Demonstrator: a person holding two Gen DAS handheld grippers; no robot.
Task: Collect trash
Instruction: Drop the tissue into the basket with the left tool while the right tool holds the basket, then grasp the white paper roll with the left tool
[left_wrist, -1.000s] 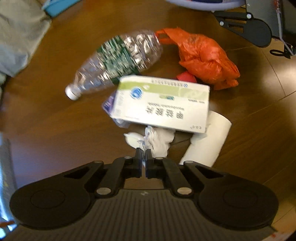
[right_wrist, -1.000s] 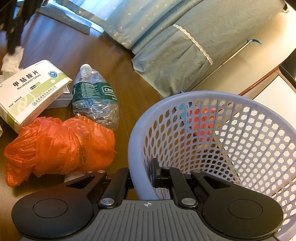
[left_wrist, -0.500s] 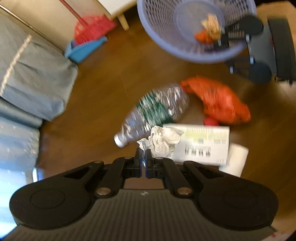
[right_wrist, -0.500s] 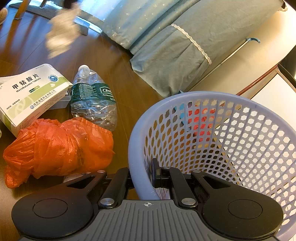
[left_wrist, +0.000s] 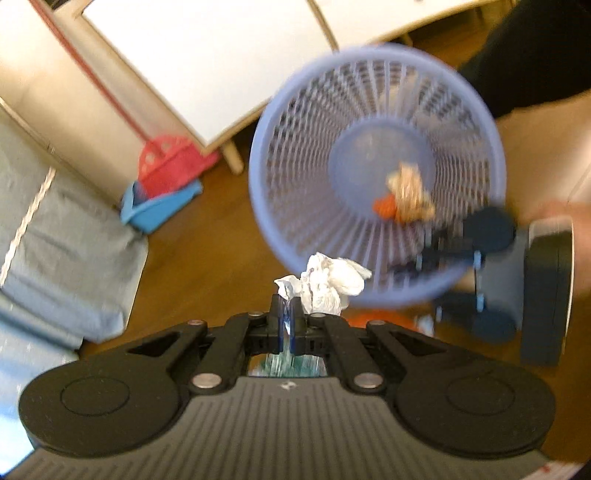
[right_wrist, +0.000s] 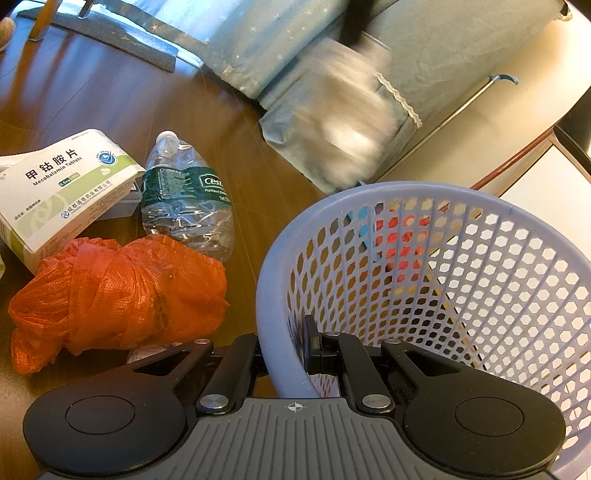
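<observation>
Crumpled white tissue (left_wrist: 325, 282) sits pinched in my left tool (left_wrist: 286, 319), near the lilac perforated plastic basket's (left_wrist: 376, 177) near rim; its mouth lies ahead and right. My right tool (right_wrist: 284, 349) clamps that rim.

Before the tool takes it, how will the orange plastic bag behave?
The orange plastic bag looks crumpled and thin, so it is probably floppy and light. Its loose folds likely give an easy pinch, but it may sag or unfold. It seems unlikely to roll.
</observation>
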